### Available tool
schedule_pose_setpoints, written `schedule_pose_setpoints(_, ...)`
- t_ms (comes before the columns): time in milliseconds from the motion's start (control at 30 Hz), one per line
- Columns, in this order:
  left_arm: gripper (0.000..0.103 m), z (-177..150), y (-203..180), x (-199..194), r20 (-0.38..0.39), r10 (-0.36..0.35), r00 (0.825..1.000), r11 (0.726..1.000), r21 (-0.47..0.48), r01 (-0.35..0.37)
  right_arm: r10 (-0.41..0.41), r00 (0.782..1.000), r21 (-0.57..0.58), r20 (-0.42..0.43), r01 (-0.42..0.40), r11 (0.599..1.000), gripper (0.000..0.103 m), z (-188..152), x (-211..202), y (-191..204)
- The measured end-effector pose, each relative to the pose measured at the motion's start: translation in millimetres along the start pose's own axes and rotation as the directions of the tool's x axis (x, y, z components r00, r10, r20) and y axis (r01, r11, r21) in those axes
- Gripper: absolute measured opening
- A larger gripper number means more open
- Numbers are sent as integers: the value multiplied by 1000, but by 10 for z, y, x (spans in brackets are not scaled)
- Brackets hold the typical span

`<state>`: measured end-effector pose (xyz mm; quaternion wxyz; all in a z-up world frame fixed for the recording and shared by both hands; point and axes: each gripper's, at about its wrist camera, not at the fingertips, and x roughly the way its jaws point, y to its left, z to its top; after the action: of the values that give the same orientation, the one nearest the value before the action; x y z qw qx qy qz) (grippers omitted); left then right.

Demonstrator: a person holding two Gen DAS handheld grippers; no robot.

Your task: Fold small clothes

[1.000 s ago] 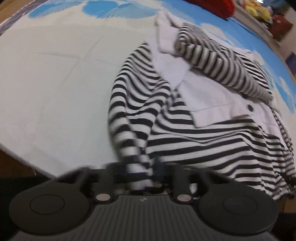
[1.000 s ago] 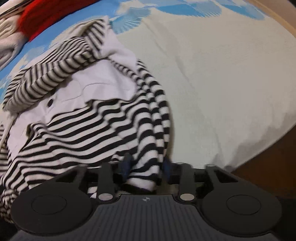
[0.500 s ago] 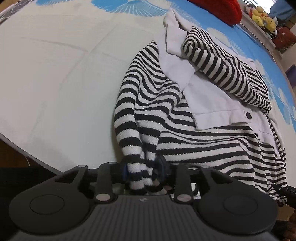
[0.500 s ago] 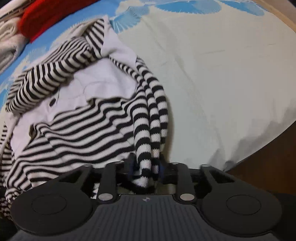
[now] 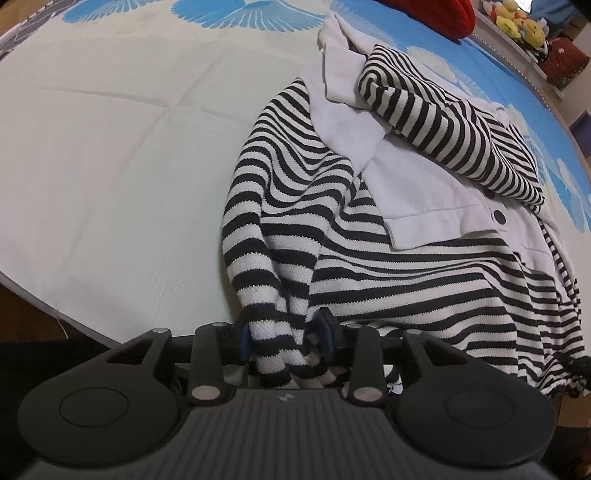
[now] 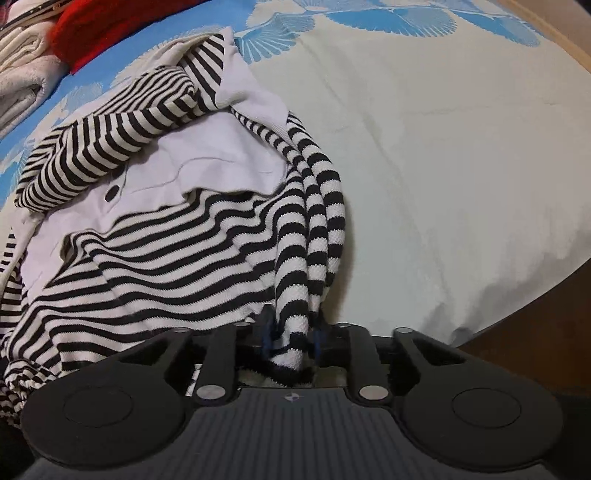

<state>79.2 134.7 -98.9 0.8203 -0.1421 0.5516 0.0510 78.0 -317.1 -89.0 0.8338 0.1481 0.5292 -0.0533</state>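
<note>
A black-and-white striped sweater (image 5: pixel 388 266) with a white shirt panel (image 5: pixel 424 192) and dark buttons lies crumpled on the bed. My left gripper (image 5: pixel 284 334) is shut on the striped hem at its left corner, at the near edge of the bed. The same sweater shows in the right wrist view (image 6: pixel 155 251). My right gripper (image 6: pixel 291 336) is shut on a bunched striped fold at its right corner. One striped sleeve (image 5: pixel 443 122) lies folded across the white chest.
The bed sheet (image 5: pixel 110 166) is pale with blue fan prints. A red cushion (image 6: pixel 110 26) and folded white towels (image 6: pixel 22 81) lie at the far side. Plush toys (image 5: pixel 517 22) sit at the back right. The wooden bed edge (image 6: pixel 535 325) is near.
Both grippers have drawn the sweater's near corners toward the bed's edge and lifted a little. The striped folds now hang more bunched between the fingers.
</note>
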Motion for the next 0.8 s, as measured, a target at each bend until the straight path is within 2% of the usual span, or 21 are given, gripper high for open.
schedule_pose_setpoints(33,22,-2,-7,-3,3,-2,1000,1000,8,2,2,1000,0,4,-2,1000,16,0,-8,2)
schedule_pose_setpoints(67,16,-2,-14,-10,8,-5,1000,1000,18,5,4,1000,0,7,-4,1000,15,2,-14,4)
schedule_pose_setpoints(200,17,-3,-34,-22,12,0,1000,1000,32,0,5,1000,0,8,-5,1000,16,9,-16,4)
schedule_pose_setpoints(333,30,-6,-13,-7,-13,-11,1000,1000,13,11,0,1000,3,-3,0,1000,23,0,6,4)
schedule_pose_setpoints(500,30,-23,-31,-5,-14,-1,1000,999,39,2,-12,1000,-37,1,12,999,23,-17,21,32)
schedule_pose_setpoints(533,28,-26,-34,-5,-11,1,1000,999,45,-1,-11,1000,-36,1,11,999,23,-18,24,34)
schedule_pose_setpoints(633,11,-26,-43,-35,11,-2,1000,998,60,2,-7,1000,-40,10,8,999,14,-18,16,42)
schedule_pose_setpoints(667,8,-23,-49,-56,22,-5,1000,998,64,3,-4,1000,-43,19,5,999,11,-16,3,46)
schedule_pose_setpoints(800,7,10,-58,-187,67,-23,997,997,75,18,20,997,-38,71,-17,999,9,18,-110,43)
